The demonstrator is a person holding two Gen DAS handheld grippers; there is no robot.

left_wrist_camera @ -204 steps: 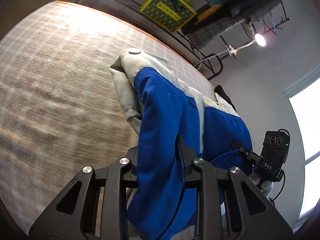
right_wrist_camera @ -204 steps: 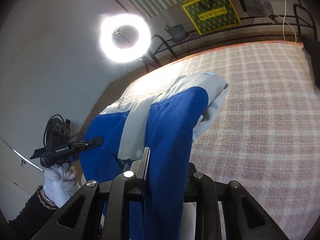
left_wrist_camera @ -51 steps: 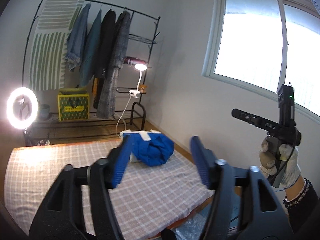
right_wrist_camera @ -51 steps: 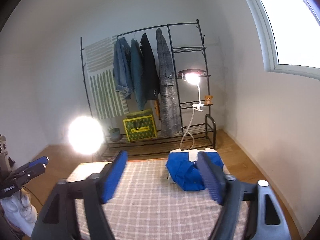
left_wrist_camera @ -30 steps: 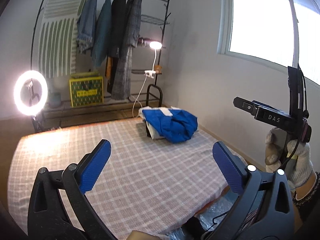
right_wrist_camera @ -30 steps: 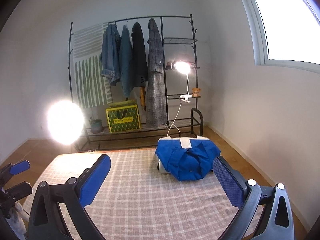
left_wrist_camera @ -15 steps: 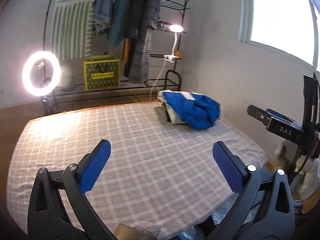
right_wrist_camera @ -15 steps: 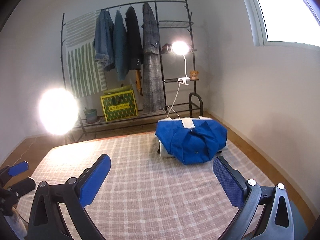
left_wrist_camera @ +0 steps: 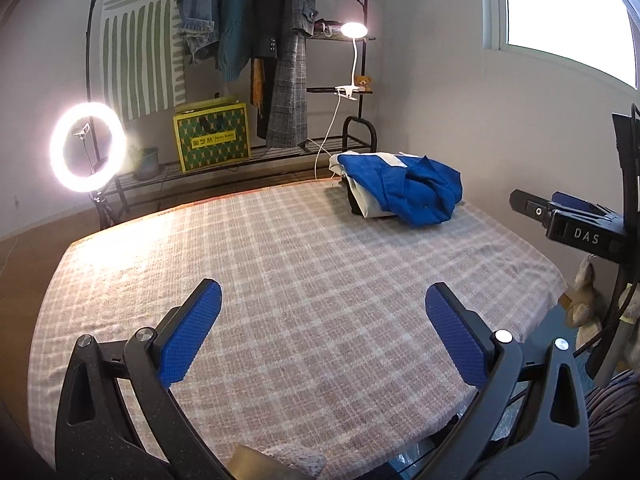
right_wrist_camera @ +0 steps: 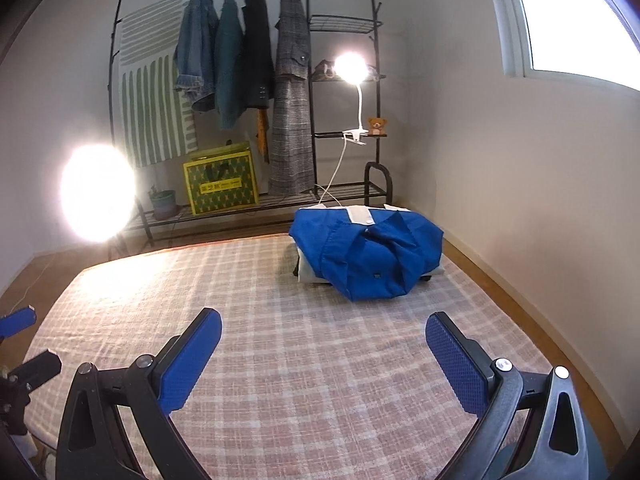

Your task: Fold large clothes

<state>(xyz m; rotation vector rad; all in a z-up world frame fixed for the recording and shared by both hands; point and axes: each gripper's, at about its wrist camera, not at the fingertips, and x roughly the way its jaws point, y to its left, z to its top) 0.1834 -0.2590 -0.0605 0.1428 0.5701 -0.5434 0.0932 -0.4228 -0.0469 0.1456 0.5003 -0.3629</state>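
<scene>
A folded blue and white garment (left_wrist_camera: 404,190) (right_wrist_camera: 368,252) lies on top of a small pile at the far right corner of the checked table cover (left_wrist_camera: 304,280) (right_wrist_camera: 288,344). My left gripper (left_wrist_camera: 322,336) is open above the near edge of the table, with nothing between its blue pads (left_wrist_camera: 188,334). My right gripper (right_wrist_camera: 323,360) is open too, held over the near side, well short of the garment. In the left wrist view the right gripper's body (left_wrist_camera: 576,224) shows at the right edge, held by a gloved hand (left_wrist_camera: 584,300).
A clothes rack (right_wrist_camera: 248,80) with hung jackets stands behind the table, with a yellow-green box (right_wrist_camera: 222,184) on its low shelf. A ring light (left_wrist_camera: 86,146) glows at the back left and a clip lamp (right_wrist_camera: 352,68) at the back right. A wall runs along the right.
Both grippers let go of the blue garment, opened wide and drew back from it to the near side of the table. In the last half second they dropped slightly lower.
</scene>
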